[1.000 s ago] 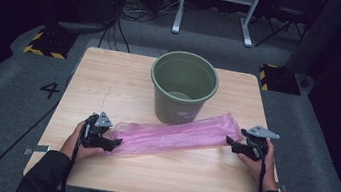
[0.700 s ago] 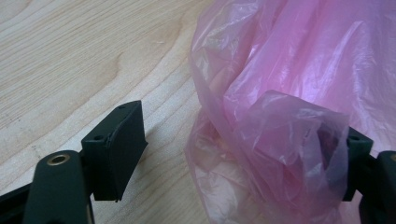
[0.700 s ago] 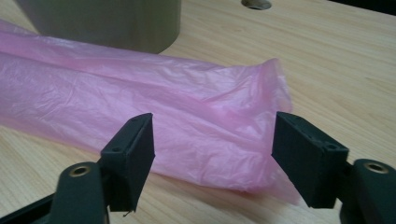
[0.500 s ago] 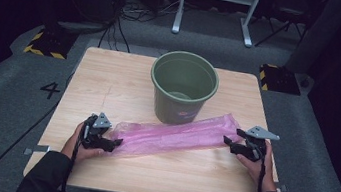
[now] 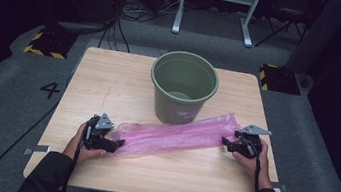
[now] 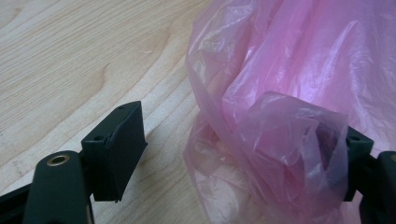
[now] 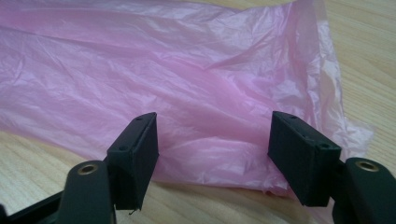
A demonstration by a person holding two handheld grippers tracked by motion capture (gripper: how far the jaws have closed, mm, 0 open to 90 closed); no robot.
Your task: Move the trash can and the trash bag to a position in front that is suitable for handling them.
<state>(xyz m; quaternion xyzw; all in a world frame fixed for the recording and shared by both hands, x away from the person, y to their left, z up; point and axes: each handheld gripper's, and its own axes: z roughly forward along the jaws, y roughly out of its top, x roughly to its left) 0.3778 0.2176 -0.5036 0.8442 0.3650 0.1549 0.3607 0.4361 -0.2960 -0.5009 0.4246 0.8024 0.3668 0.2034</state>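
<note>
I see a wooden desk (image 5: 110, 82) on grey carpet. A green bucket (image 5: 183, 86) stands upright on the desk, toward its far edge and about midway across. Off the desk's near-left side, a white "4" (image 5: 50, 90) is marked on the floor. Past the desk's far-left corner lies a yellow-and-black striped block (image 5: 44, 44), and another (image 5: 277, 79) lies past the far-right corner. Beyond the desk's far edge I make out black cables (image 5: 119, 18) on the floor and a white metal frame (image 5: 216, 6).

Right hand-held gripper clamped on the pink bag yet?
No. In the right gripper view the right hand-held gripper stands wide open, pads clear of the pink bag between them.
</note>
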